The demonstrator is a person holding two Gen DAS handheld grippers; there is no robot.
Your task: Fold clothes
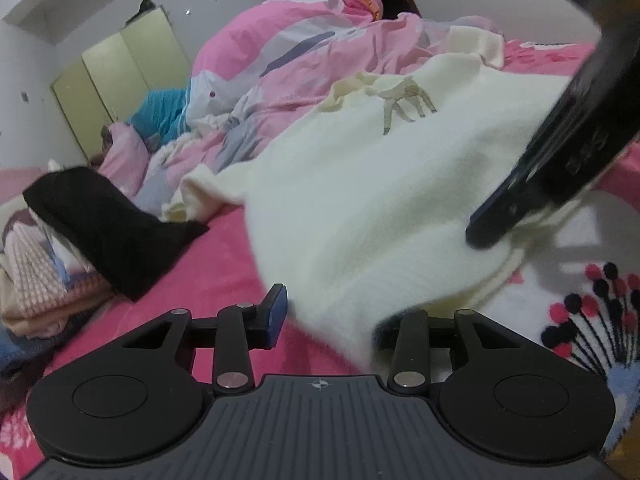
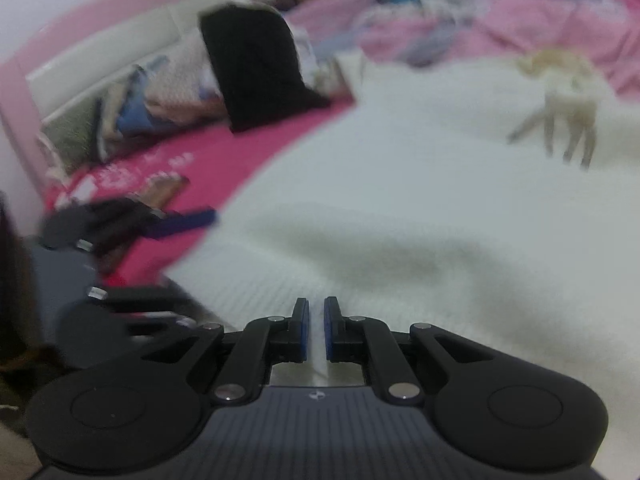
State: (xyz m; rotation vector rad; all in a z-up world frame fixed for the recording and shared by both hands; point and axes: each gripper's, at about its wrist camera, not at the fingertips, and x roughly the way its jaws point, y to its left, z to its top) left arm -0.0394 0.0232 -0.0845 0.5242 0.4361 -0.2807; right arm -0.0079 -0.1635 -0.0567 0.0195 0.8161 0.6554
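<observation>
A cream knit sweater [image 1: 360, 184] with a tan stitched motif [image 1: 404, 104] lies spread on the pink bed sheet [image 1: 224, 264]. In the left wrist view my left gripper [image 1: 328, 316] is at its near edge, jaws apart. The blue left pad [image 1: 278, 308] is bare beside the cloth, and the sweater drapes over the other finger and hides it. My right gripper [image 2: 316, 330] is shut on a thin fold of the sweater [image 2: 400, 220]. Seen from the left wrist, the right gripper [image 1: 480, 236] comes down from the upper right onto the ribbed hem. One of the left gripper's fingers [image 2: 184, 219] shows blurred at the left of the right wrist view.
A black garment [image 1: 112, 232] hangs over a stack of folded clothes [image 1: 36, 280] at the left. A rumpled pink quilt [image 1: 304, 40] is heaped behind the sweater. Pale green wardrobe doors [image 1: 120, 68] stand at the back left. The bed's white and pink headboard [image 2: 100, 64] runs behind the stack.
</observation>
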